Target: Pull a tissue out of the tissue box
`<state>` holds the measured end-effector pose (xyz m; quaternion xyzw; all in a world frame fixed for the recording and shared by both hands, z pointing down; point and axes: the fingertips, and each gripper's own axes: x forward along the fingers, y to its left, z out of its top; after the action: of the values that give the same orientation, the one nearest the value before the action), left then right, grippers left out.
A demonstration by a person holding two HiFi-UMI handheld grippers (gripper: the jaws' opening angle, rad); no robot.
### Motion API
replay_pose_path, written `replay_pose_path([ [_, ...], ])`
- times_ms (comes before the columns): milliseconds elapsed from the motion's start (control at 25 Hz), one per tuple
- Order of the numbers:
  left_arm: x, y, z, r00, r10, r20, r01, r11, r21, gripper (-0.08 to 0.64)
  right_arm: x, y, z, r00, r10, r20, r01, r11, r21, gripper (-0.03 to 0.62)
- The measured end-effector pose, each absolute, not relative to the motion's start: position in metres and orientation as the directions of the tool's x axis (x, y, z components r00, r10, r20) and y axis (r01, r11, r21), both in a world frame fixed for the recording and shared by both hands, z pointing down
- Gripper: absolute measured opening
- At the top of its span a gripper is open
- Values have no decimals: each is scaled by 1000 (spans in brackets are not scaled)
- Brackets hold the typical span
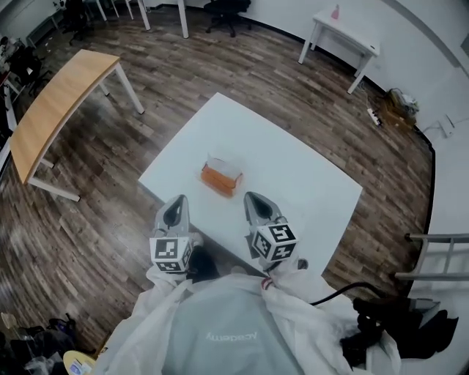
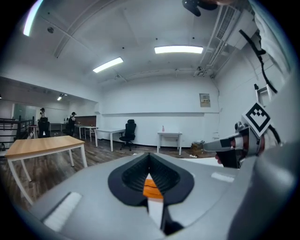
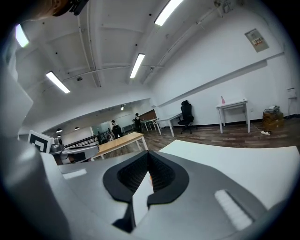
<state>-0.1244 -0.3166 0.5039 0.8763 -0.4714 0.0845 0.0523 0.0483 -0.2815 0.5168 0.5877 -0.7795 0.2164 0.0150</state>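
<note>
An orange tissue box [image 1: 221, 178] with a white tissue showing at its top sits near the middle of the white table [image 1: 293, 168]. My left gripper [image 1: 178, 199] hovers at the table's near edge, just short of the box, with its jaws shut and empty. My right gripper [image 1: 253, 196] hangs beside it to the right, also shut with nothing held. In the left gripper view the box [image 2: 152, 187] shows orange through the gap behind the closed tips of the left gripper [image 2: 150, 155]. In the right gripper view the right gripper [image 3: 147, 153] points over the table.
A wooden table [image 1: 51, 110] stands on the floor to the left. A small white desk [image 1: 341, 36] and an office chair [image 1: 223, 15] stand at the back. A metal rack [image 1: 432, 256] and cables lie to the right. People stand far off in the room.
</note>
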Motion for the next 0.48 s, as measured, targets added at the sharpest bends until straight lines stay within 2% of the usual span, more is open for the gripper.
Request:
replay_pose_path([
  [480, -139, -411, 515, 679, -697, 231, -723, -690, 47, 0, 22, -337, 519, -152, -930, 335, -955, 51, -292, 2],
])
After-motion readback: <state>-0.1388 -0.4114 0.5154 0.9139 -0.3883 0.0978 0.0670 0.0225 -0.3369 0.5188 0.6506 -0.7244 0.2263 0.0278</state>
